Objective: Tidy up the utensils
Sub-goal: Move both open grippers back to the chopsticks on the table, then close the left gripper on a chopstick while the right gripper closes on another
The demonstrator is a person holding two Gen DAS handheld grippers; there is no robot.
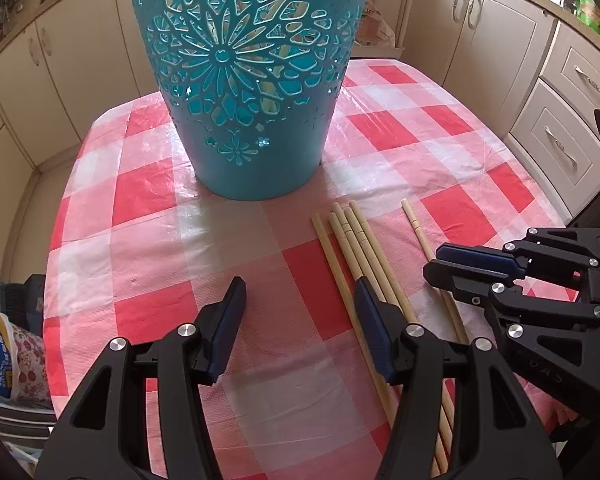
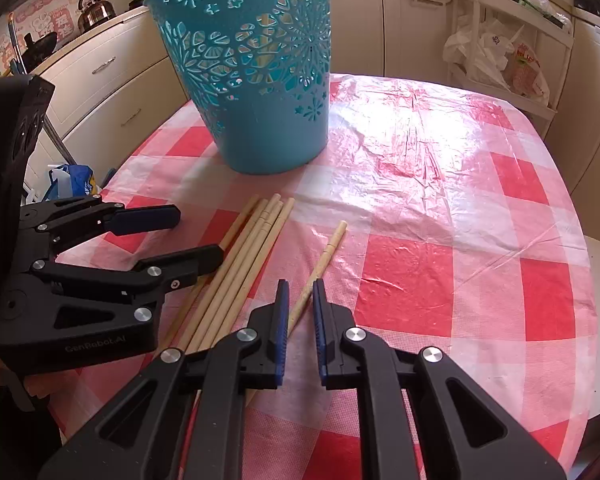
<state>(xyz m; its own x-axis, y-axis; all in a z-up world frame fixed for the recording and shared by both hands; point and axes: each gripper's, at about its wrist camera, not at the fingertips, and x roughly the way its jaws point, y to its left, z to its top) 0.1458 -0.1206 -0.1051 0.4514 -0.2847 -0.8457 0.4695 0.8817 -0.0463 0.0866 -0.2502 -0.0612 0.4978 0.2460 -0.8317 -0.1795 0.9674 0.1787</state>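
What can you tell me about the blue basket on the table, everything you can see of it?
The blue basket is a tall, round plastic bin, teal-blue, narrowing toward its base. Its wall is pierced with flower, star and petal-shaped cutouts, with one large bloom in the middle; the lowest band is solid. It stands upright on the red-and-white checked tablecloth, beyond the loose chopsticks, apart from them. Pale wooden sticks show through the cutouts, so some seem to be inside already. Nothing grips or touches it.
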